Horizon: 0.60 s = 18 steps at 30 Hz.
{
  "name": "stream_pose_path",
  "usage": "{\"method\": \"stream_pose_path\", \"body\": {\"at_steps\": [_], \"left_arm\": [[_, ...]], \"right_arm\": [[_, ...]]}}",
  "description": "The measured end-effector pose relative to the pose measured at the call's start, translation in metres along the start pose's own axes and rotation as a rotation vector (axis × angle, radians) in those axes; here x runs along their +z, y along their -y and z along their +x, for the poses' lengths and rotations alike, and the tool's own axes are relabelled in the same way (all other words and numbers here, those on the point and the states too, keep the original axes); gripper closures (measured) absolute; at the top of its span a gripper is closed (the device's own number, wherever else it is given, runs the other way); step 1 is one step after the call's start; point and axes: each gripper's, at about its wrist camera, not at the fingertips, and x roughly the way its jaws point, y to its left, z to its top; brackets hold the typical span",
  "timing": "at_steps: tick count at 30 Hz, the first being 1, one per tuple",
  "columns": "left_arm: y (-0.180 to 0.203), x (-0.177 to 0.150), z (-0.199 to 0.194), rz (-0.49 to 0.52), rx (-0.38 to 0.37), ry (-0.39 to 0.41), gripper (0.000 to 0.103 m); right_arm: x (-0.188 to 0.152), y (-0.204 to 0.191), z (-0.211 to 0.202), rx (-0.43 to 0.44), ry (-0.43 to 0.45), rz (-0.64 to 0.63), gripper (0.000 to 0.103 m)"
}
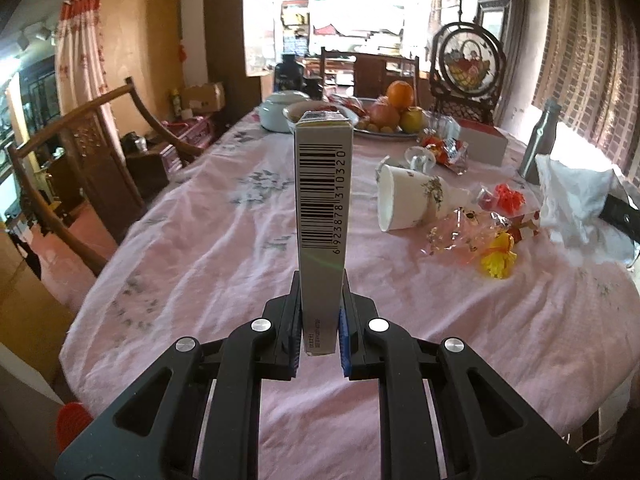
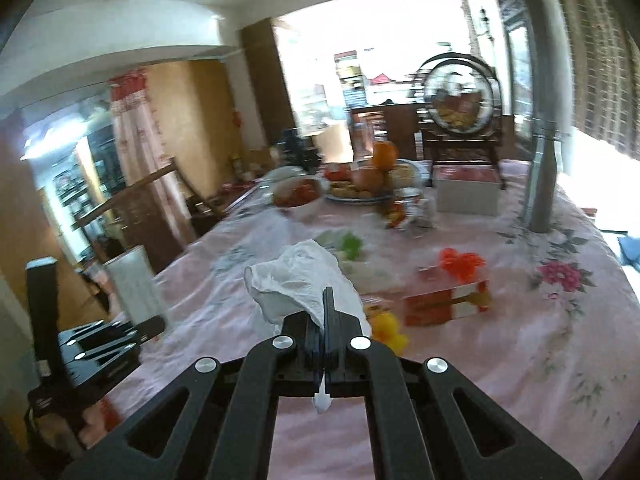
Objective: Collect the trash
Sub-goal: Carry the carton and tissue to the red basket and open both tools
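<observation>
Left gripper [image 1: 320, 320] clamped on one barcoded carton [image 1: 323, 208]; right gripper [image 2: 324, 320] pinched on one white tissue [image 2: 296, 280]; one paper cup [image 1: 404, 200] tipped over.

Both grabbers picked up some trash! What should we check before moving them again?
1. Left gripper clamps the box: ok.
2. Right gripper is shut on the tissue: ok.
3. Box stands straight between the fingers: ok.
4. Trash left on the table, like the tipped cup and wrappers: not ok.
5. Trash bin nearby: cannot tell.
</observation>
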Motion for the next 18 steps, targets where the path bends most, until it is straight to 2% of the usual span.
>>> {"method": "stream_pose_path", "body": {"at_steps": [4, 10, 14, 18], "left_arm": [[-0.019, -0.011, -0.02, -0.036, 0.051, 0.02, 0.087], [-0.07, -0.039, -0.053, -0.13, 0.162, 0.033, 0.087], [-0.12, -0.067, -0.076, -0.219, 0.262, 0.023, 0.087], [-0.173, -0.1, -0.092, -0.329, 0.359, -0.005, 0.087]], "right_arm": [[-0.006, -0.038, -0.008, 0.097, -0.007, -0.056, 0.101], [-0.014, -0.102, -0.006, 0.233, -0.02, -0.156, 0.101], [-0.025, -0.166, 0.004, 0.356, -0.065, -0.239, 0.101], [-0.038, -0.235, 0.026, 0.492, -0.158, -0.327, 0.101]]}}
